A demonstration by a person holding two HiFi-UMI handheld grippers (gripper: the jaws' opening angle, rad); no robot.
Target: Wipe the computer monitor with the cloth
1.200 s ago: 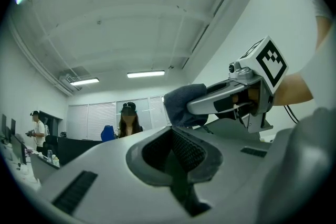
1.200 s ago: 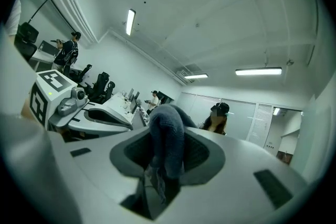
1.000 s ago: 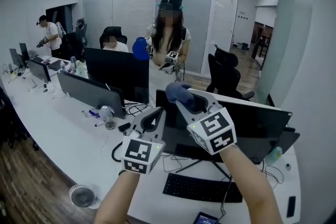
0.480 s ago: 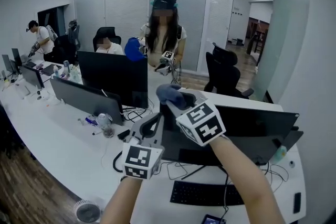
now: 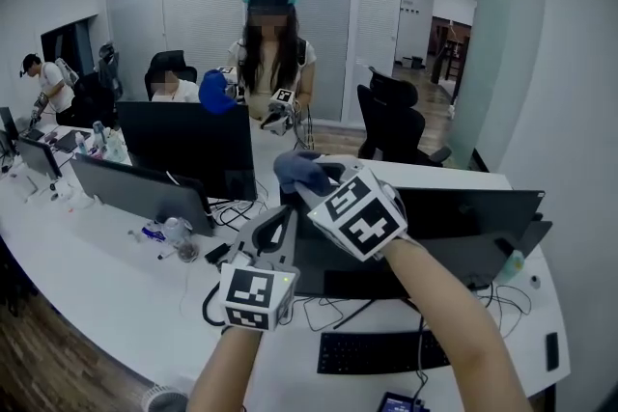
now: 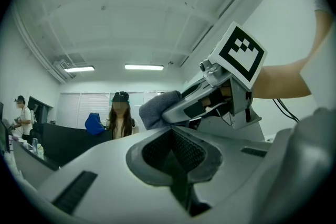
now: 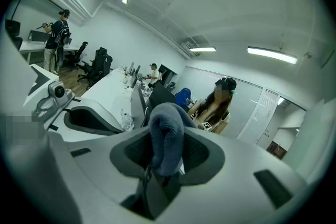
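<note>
A blue-grey cloth (image 5: pixel 301 171) is pinched in my right gripper (image 5: pixel 314 180), which is shut on it at the top left corner of the dark computer monitor (image 5: pixel 454 232). In the right gripper view the cloth (image 7: pixel 167 134) bulges up from between the jaws of the right gripper (image 7: pixel 165 165). My left gripper (image 5: pixel 277 225) hangs lower, just left of the monitor's edge, with its jaws shut and nothing in them. The left gripper view looks upward past the left gripper (image 6: pixel 176 157) at the cloth (image 6: pixel 156 108) and the right gripper's marker cube (image 6: pixel 239 52).
A black keyboard (image 5: pixel 381 352) and a phone (image 5: pixel 401 400) lie on the white desk (image 5: pixel 116 285) below the monitor. Other monitors (image 5: pixel 198 145) stand to the left with cables and a bottle. Across the desk stands a person (image 5: pixel 270 53) with a blue cloth. An office chair (image 5: pixel 391 125) is behind.
My right gripper with the cloth has drifted a little left at the monitor's top left corner. The whole view has shifted. The left gripper keeps its place below.
</note>
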